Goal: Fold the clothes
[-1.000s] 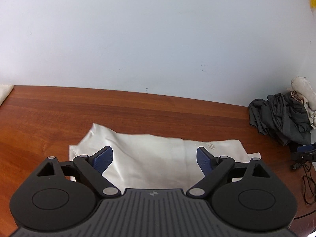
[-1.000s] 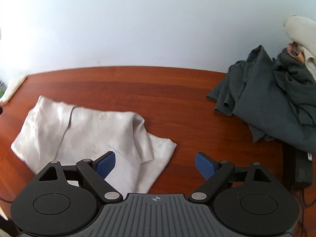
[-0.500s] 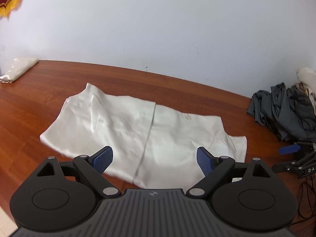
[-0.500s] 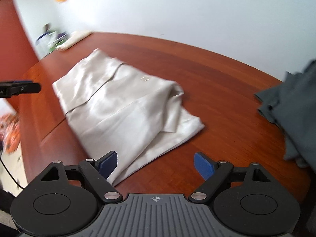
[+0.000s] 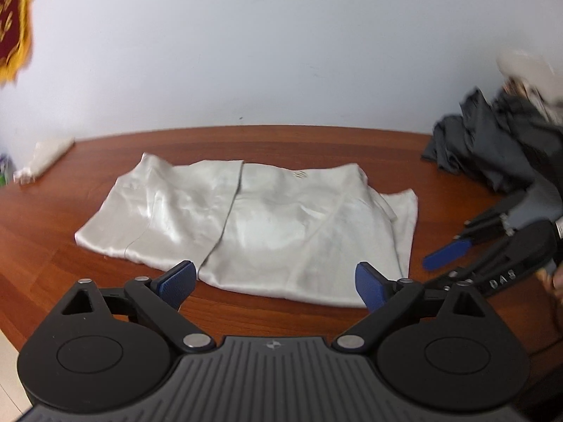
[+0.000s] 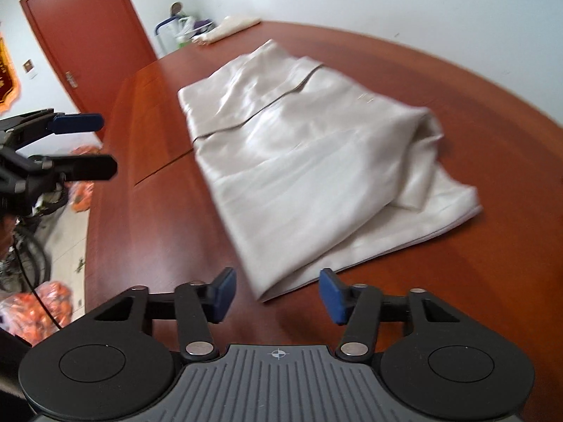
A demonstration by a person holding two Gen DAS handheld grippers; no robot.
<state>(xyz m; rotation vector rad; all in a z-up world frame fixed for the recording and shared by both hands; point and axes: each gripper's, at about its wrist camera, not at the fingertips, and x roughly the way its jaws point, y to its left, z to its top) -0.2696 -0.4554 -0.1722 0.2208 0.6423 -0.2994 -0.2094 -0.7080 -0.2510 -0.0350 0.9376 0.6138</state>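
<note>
A cream shirt [image 5: 253,225] lies partly folded on the brown wooden table [image 5: 316,144]. My left gripper [image 5: 272,281] hovers in front of its near edge, open, with nothing between its blue pads. In the right wrist view the shirt [image 6: 316,147] stretches away to the upper left, and its near corner lies between the jaws of my right gripper [image 6: 278,293]. Those jaws are closing, and the pads stand clear of the cloth. The right gripper [image 5: 457,246] also shows at the right of the left wrist view. The left gripper [image 6: 84,146] appears open at the left edge of the right wrist view.
A heap of dark grey clothes [image 5: 492,147] sits at the table's right end with a pale garment [image 5: 527,66] on top. A folded cream cloth [image 6: 228,26] lies at the far left end. Beyond the table edge are a red door [image 6: 88,35] and orange bags [image 6: 35,309] on the floor.
The left gripper has drawn back from the shirt, so the whole garment now shows. The right gripper has tilted down and rolled toward the shirt's near corner, and its jaws have narrowed.
</note>
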